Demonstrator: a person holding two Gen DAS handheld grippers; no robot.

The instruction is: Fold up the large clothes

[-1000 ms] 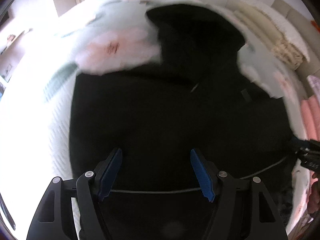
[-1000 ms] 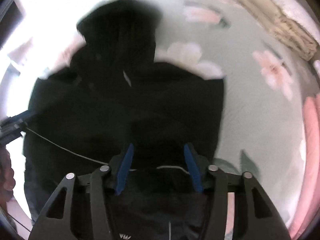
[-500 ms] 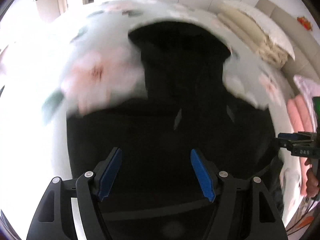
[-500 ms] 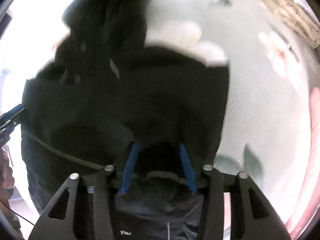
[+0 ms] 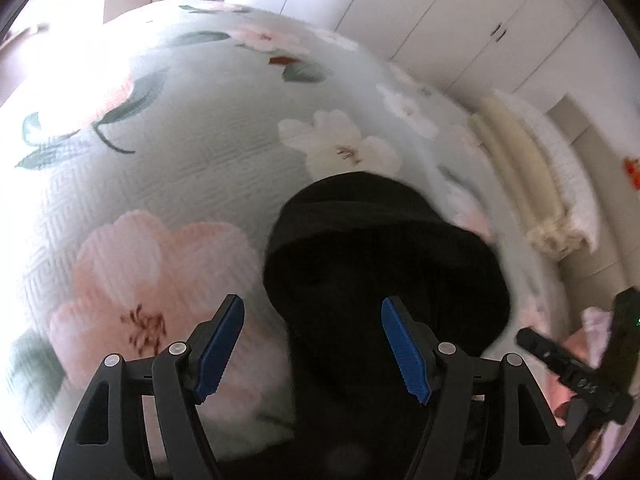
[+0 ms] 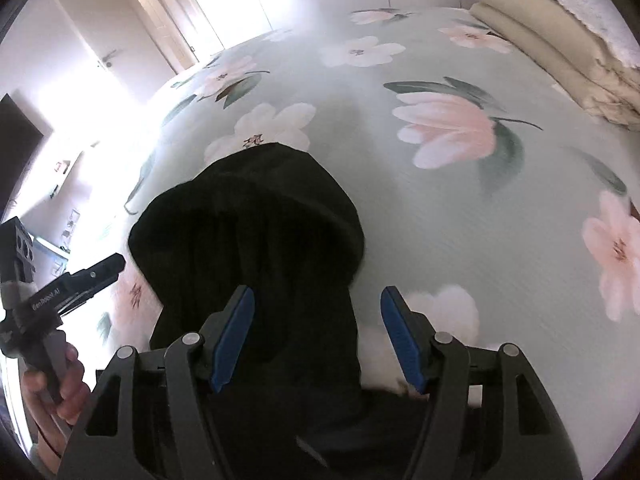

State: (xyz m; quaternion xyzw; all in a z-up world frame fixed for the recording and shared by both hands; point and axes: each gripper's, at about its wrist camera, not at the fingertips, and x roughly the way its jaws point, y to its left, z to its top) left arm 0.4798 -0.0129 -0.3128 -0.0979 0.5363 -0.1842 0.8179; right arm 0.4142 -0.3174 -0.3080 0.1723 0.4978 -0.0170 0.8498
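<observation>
Left wrist view: left gripper [image 5: 312,350] spread wide, empty, above soft black hooded garment [image 5: 384,256] lying rounded on quilted floral bedspread [image 5: 160,184], nearer its pillow-side edge. Right wrist view: right gripper [image 6: 316,340] likewise released. Probably between folds; next, regrasping an edge.

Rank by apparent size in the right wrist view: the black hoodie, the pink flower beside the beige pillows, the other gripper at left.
1. Black hoodie, clearly largest.
2. Pink flower.
3. Left gripper; it looks close to the flower in size, and nearness to the camera makes that order unsure.
</observation>
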